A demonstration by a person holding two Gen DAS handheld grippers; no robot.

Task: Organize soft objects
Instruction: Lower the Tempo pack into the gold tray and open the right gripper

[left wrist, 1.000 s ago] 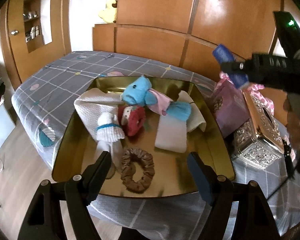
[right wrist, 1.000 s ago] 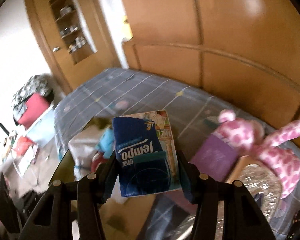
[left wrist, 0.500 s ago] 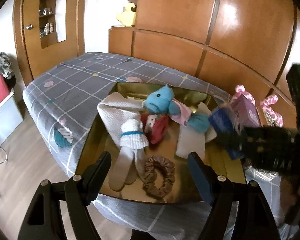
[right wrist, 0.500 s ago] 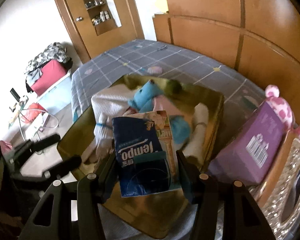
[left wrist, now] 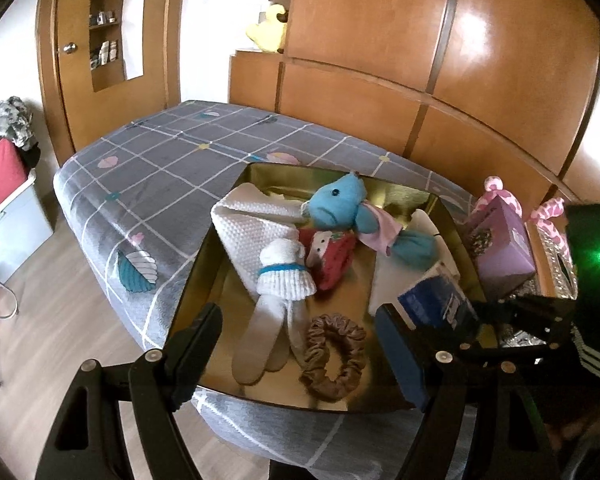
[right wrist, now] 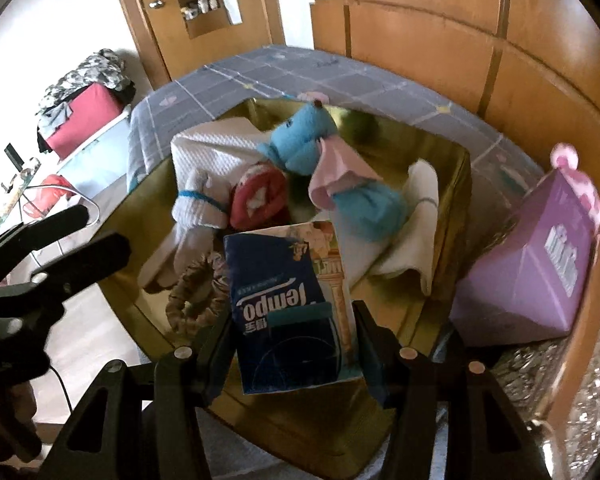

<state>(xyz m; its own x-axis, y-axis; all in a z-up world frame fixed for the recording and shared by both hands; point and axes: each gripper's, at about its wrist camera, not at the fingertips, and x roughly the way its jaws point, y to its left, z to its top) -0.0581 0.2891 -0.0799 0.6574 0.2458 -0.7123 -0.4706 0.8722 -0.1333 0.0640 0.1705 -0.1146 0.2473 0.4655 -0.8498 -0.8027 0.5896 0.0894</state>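
While our right gripper [right wrist: 294, 354] has its fingers closed on the blue tissue pack [right wrist: 290, 308], we hold that pack low over the near right part of the gold tray [left wrist: 204, 280], above the tray's floor; whether it touches the floor we cannot tell. Our left gripper [left wrist: 300, 336] hangs at the tray's near edge with its fingers spread wide and nothing between them.

Inside the tray, the brown scrunchie [left wrist: 334, 354] lies at the near edge, just left of the pack. A white sock bundle [left wrist: 278, 292] with a blue band lies left of the scrunchie, resting partly on a white waffle cloth [left wrist: 248, 226]. A red plush piece [left wrist: 328, 254] sits beside the bundle, and the blue plush toy [left wrist: 340, 206] with a pink scarf stretches across the far half. A folded white cloth [right wrist: 414, 232] lies along the right wall.

The tray rests on a bed with a grey checked cover [left wrist: 160, 168]. A purple box [right wrist: 540, 272] stands just right of the tray.
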